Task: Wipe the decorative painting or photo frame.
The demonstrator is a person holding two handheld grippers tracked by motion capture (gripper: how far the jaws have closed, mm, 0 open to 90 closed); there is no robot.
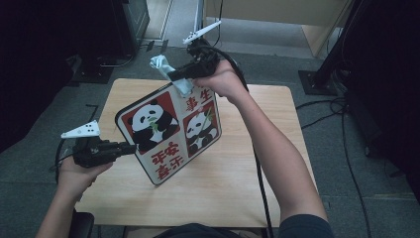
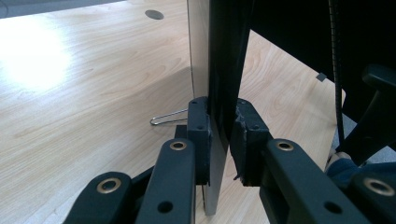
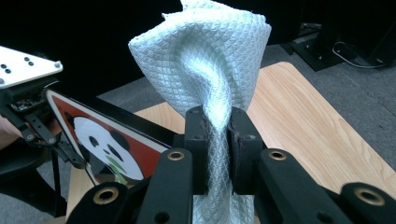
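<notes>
Cloth on the panda board

Right tongs (image 1: 174,76) pinch a bumpy pale cloth (image 3: 205,56) at the board's (image 1: 168,134) top edge. Left tongs (image 1: 130,147) pinch the flat, shiny board, tilted above the wooden surface (image 1: 237,173).

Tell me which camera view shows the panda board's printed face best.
The high view: the panda board stands tilted on the table with both pandas and the red characters visible. The left gripper view shows its edge clamped between the jaws. The right gripper view shows one corner with a panda behind the cloth.
</notes>
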